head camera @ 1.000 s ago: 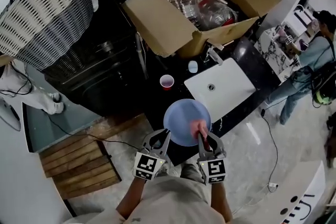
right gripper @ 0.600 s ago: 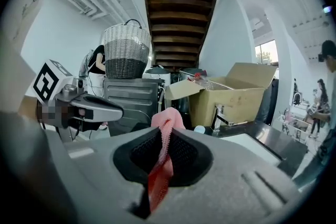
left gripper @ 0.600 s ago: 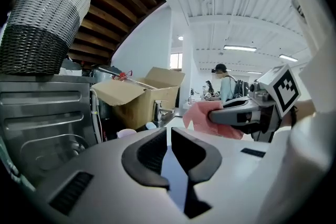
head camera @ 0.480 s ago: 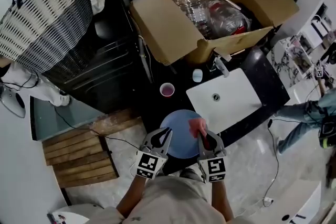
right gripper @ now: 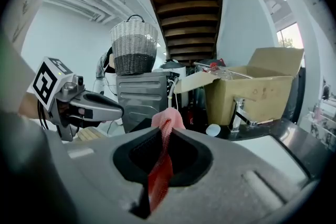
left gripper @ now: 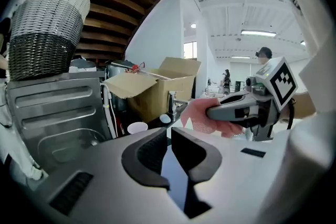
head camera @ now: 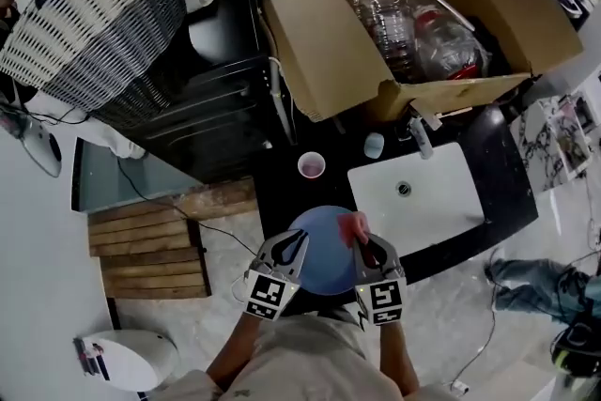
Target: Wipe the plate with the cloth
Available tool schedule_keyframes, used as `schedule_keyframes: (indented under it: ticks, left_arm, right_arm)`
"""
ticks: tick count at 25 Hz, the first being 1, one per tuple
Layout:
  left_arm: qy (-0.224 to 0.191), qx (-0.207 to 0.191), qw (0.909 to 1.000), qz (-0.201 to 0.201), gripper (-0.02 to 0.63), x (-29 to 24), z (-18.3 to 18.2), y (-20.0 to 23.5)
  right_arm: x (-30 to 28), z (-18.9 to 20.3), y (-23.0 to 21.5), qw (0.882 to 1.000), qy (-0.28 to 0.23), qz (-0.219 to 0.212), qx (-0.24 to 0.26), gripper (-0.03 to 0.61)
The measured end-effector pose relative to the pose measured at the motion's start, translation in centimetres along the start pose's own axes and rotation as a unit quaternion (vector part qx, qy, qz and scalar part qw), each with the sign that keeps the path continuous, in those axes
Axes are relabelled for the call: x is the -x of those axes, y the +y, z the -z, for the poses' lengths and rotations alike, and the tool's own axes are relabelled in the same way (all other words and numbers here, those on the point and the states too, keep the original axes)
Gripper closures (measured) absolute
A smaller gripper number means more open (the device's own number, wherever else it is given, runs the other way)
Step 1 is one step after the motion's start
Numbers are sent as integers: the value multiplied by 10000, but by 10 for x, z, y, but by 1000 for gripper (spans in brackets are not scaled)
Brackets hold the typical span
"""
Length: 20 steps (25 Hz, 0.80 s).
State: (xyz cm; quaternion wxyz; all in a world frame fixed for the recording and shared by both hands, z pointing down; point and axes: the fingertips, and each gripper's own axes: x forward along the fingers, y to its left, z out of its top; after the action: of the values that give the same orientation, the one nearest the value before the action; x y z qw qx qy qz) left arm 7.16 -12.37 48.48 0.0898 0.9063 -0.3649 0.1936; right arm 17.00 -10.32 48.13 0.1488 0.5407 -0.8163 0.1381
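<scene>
A pale blue plate [head camera: 324, 251] is held over the dark counter's front edge. My left gripper [head camera: 292, 241] is shut on its left rim; in the left gripper view the plate [left gripper: 176, 178] shows as a thin dark edge between the closed jaws of the left gripper [left gripper: 169, 131]. My right gripper [head camera: 364, 245] is shut on a pink cloth [head camera: 355, 225], which lies against the plate's upper right rim. In the right gripper view the cloth [right gripper: 161, 165] is pinched in the right gripper [right gripper: 165, 131] and bunches out past the fingertips.
An open cardboard box [head camera: 338, 61] with plastic bottles stands behind a white sink [head camera: 423, 192] and faucet [head camera: 419, 138]. A paper cup [head camera: 311, 165] and a small white cup [head camera: 374, 145] stand on the counter. Left are a black appliance [head camera: 221, 108], a woven basket [head camera: 103, 23] and a wooden pallet [head camera: 150, 244].
Both grippers have moved together with plate and cloth, slightly down in the head view, while that view swung so box and sink sit further right. Both grips are unchanged.
</scene>
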Motion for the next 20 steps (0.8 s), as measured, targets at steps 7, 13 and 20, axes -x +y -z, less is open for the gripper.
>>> schedule_keyframes:
  ticks: [7, 13, 20]
  left_arm:
    - [233, 113, 9979, -598, 586, 1, 16, 9]
    - [441, 307, 9935, -1005, 586, 10, 37, 15]
    - [752, 477, 9893, -1151, 586, 20, 65, 17]
  right_arm:
    - [-26, 16, 1, 9966, 337, -729, 187, 554]
    - [-43, 39, 18, 9871, 749, -1364, 382, 554]
    - [-51, 55, 42, 9779, 1008, -1742, 566, 554]
